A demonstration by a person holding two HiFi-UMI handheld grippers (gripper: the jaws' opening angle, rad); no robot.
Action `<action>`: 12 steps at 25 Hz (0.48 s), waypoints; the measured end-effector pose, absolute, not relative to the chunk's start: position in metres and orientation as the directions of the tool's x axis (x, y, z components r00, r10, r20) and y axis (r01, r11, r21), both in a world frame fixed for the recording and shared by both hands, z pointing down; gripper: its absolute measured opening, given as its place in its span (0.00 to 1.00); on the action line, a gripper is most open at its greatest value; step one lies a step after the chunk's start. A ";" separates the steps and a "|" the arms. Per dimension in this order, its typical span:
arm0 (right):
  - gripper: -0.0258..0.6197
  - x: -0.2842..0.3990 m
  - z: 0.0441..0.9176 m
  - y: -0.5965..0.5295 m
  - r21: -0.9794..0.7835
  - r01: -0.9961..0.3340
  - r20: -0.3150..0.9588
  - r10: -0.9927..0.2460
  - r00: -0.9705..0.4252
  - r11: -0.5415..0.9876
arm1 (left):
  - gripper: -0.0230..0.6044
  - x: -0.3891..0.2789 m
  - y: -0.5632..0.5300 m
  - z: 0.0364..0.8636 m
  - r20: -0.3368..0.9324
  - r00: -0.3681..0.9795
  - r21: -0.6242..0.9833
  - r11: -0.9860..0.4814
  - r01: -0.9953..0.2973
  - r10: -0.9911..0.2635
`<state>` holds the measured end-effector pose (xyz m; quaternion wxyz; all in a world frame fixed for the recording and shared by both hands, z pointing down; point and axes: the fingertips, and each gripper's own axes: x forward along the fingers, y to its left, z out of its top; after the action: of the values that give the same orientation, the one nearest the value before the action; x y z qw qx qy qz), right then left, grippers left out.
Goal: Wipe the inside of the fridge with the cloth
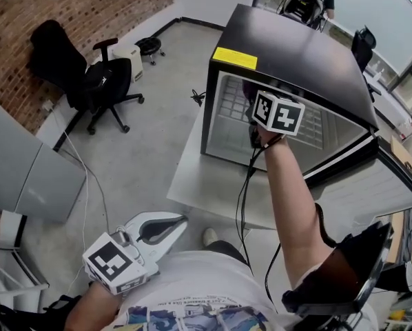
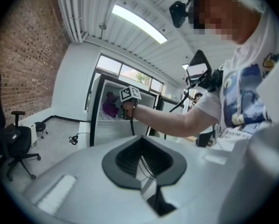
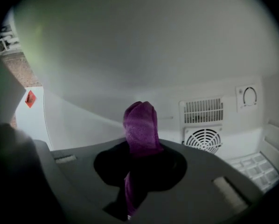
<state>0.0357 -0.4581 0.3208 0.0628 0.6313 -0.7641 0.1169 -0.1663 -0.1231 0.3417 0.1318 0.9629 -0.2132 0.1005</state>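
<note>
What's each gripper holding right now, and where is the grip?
Right gripper is shut on the purple cloth, pinched along a bunched fold whose end sticks out beyond the jaws. Left gripper is shut, holding nothing.

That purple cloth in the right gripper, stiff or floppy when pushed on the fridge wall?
Likely floppy: the cloth bunches into folds where the right gripper pinches it. Probably light, since it stands unsupported; should flatten against the fridge wall.
</note>
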 end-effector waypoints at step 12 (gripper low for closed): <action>0.12 0.157 0.300 -0.394 -0.031 -0.998 0.211 -0.976 0.050 -0.058 | 0.05 -0.128 -0.116 0.340 0.249 0.937 0.212 -0.930 -0.299 -0.245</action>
<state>0.1570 -0.3942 0.3002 0.0616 0.7221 -0.6834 0.0880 -0.1280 -0.1158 0.3400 0.1241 0.9763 -0.1392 0.1098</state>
